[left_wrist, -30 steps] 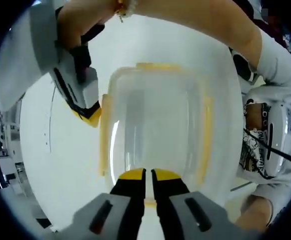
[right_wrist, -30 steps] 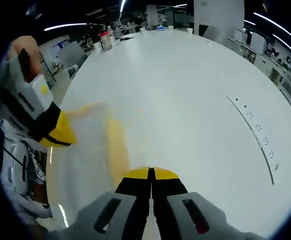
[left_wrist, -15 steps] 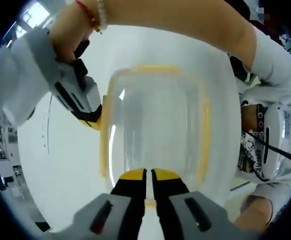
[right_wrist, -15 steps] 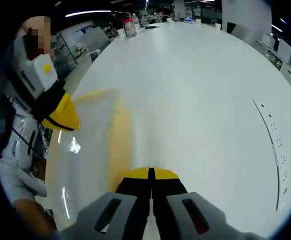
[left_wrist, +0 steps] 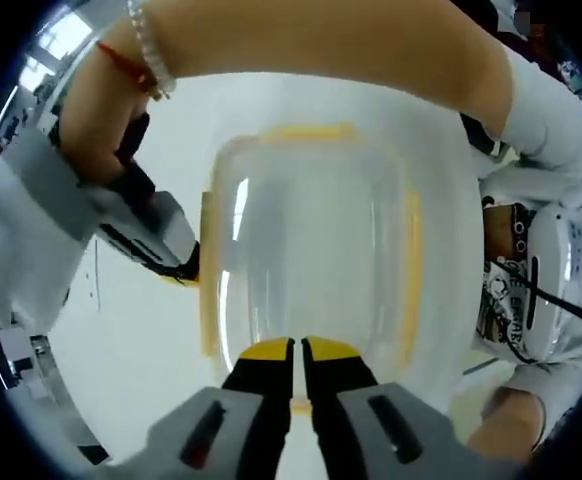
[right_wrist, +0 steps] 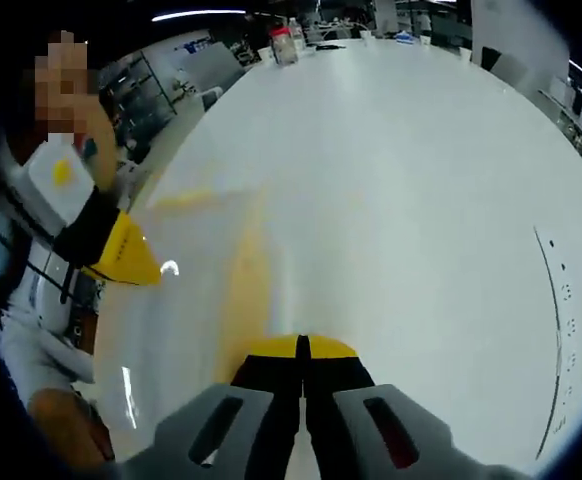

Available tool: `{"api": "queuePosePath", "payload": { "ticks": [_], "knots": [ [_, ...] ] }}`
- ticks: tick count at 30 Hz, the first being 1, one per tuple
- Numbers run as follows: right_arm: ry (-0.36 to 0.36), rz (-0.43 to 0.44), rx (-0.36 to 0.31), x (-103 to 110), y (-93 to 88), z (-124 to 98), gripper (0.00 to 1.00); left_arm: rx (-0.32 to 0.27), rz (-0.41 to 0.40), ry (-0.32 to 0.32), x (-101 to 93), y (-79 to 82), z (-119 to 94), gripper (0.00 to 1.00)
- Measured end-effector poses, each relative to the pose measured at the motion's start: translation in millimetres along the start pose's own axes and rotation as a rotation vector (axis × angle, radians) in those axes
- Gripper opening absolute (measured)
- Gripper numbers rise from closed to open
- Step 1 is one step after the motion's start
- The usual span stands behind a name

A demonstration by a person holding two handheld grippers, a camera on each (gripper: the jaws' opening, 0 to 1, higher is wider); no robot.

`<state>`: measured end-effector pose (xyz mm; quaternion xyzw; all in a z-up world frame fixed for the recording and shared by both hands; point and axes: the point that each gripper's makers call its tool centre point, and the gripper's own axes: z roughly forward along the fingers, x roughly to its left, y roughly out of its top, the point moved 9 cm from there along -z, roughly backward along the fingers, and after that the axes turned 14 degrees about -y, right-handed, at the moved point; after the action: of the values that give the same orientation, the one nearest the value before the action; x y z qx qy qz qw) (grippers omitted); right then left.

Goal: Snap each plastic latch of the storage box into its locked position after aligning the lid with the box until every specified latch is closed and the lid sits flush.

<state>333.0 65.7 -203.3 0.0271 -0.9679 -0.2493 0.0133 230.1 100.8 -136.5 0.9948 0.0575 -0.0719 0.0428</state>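
Both grippers (left_wrist: 297, 345) (right_wrist: 301, 345), jaws pressed together, push latches on the clear storage box (left_wrist: 311, 250); uneven pressure might skew its lid.

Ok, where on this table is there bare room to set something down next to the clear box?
The widest bare stretch is the white table beyond the storage box, running from its yellow latch toward the bottles at the far end and the dotted line. It is crowded at the box itself, where the left gripper and right gripper press its edges.

Clear storage box (left_wrist: 311, 250) (yellow latches (left_wrist: 208, 270))
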Motion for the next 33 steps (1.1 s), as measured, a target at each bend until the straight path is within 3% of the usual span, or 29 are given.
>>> {"api": "queuePosePath", "payload": {
  "ticks": [5,15,19,25,33],
  "knots": [
    [-0.004,-0.015,0.031,0.7,4.3,3.5,0.00,0.016,-0.002,0.005,-3.2,1.8,2.4,0.04],
    [-0.006,0.018,0.034,2.6,3.2,4.7,0.00,0.017,0.012,-0.001,-4.6,-0.1,3.8,0.04],
    [-0.067,0.018,0.101,-3.3,2.2,14.3,0.00,-0.006,0.019,-0.015,-0.9,-3.9,1.4,0.04],
    [-0.073,0.026,0.028,-7.4,11.6,8.6,0.00,-0.023,0.017,-0.022,1.9,-5.8,0.0,0.04],
    [-0.298,0.051,-0.112,-24.4,12.7,-27.8,0.00,-0.042,-0.006,-0.036,8.0,-6.6,-2.5,0.04]
  ]
}}
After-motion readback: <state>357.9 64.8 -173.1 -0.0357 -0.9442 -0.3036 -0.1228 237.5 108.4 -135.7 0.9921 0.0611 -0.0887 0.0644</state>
